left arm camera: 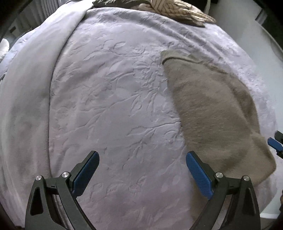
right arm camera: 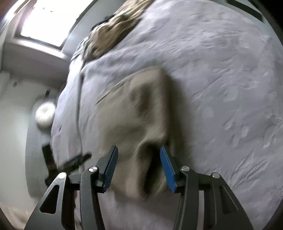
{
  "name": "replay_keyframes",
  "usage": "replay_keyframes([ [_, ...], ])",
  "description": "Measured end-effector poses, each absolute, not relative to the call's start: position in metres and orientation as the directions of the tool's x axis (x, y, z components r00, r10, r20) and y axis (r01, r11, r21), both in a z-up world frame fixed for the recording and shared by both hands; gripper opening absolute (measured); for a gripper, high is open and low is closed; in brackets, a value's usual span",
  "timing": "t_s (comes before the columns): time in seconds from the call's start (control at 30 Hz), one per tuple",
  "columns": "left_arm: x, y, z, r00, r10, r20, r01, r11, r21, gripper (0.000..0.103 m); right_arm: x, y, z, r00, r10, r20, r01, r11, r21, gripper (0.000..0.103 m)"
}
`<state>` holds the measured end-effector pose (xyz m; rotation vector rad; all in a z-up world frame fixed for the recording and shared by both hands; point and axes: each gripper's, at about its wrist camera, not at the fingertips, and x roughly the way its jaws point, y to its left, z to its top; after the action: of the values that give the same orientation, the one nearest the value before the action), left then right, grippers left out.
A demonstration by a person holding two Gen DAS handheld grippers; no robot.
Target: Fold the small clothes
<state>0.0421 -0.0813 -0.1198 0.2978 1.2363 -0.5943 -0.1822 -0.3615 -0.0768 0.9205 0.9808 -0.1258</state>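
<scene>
A tan fuzzy garment [left arm camera: 212, 109] lies flat on the lilac embossed bedspread [left arm camera: 115, 88], at the right of the left wrist view. My left gripper [left arm camera: 141, 154] hangs open over bare bedspread just left of the garment's near edge, with nothing between its fingers. One blue pad [left arm camera: 274, 143] of my right gripper shows at the garment's right side. In the blurred right wrist view the garment [right arm camera: 134, 109] lies rumpled on the bedspread [right arm camera: 221, 70]. A raised fold sits between the half-spread jaws of my right gripper [right arm camera: 139, 148], and the pads do not press on it.
A pile of beige patterned clothes [left arm camera: 176, 8] [right arm camera: 113, 30] lies at the far end of the bed. The bed's edge drops to a pale floor on the left of the right wrist view, beside a round white object [right arm camera: 45, 115] and a bright window [right arm camera: 44, 23].
</scene>
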Motion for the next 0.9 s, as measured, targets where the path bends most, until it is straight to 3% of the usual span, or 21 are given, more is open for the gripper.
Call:
replay_keyframes([
  [0.07, 0.036, -0.083, -0.114, 0.186, -0.292, -0.938, 0.592, 0.796, -0.130, 0.098, -0.179, -0.347, -0.083, 0.504, 0.300, -0.810, 0.480, 0.682, 0.551, 0.043],
  [0.1, 0.032, -0.086, -0.113, 0.169, -0.308, -0.936, 0.606, 0.782, -0.148, 0.098, -0.177, -0.341, -0.089, 0.466, 0.292, -0.835, 0.479, 0.710, 0.516, 0.013],
  [0.13, 0.029, -0.092, -0.115, 0.153, -0.318, -0.936, 0.621, 0.767, -0.159, 0.098, -0.178, -0.337, -0.095, 0.438, 0.292, -0.851, 0.481, 0.723, 0.495, 0.007],
  [0.23, 0.011, -0.102, -0.124, 0.115, -0.317, -0.942, 0.668, 0.726, -0.162, 0.098, -0.189, -0.336, -0.119, 0.374, 0.243, -0.895, 0.518, 0.746, 0.419, 0.007],
  [0.43, -0.013, -0.093, -0.162, 0.065, -0.255, -0.965, 0.705, 0.696, -0.136, 0.100, -0.213, -0.352, -0.159, 0.358, 0.250, -0.900, 0.582, 0.694, 0.424, 0.009],
  [0.73, -0.012, -0.076, -0.143, 0.140, -0.216, -0.966, 0.701, 0.711, -0.058, 0.101, -0.222, -0.357, -0.145, 0.360, 0.224, -0.906, 0.640, 0.647, 0.415, 0.013],
  [0.87, -0.004, -0.062, -0.131, 0.174, -0.216, -0.961, 0.665, 0.745, -0.047, 0.101, -0.226, -0.362, -0.122, 0.351, 0.121, -0.928, 0.689, 0.638, 0.344, 0.014],
  [0.9, -0.001, -0.059, -0.128, 0.186, -0.216, -0.959, 0.654, 0.756, -0.043, 0.101, -0.227, -0.364, -0.115, 0.381, 0.106, -0.919, 0.686, 0.634, 0.357, 0.020],
])
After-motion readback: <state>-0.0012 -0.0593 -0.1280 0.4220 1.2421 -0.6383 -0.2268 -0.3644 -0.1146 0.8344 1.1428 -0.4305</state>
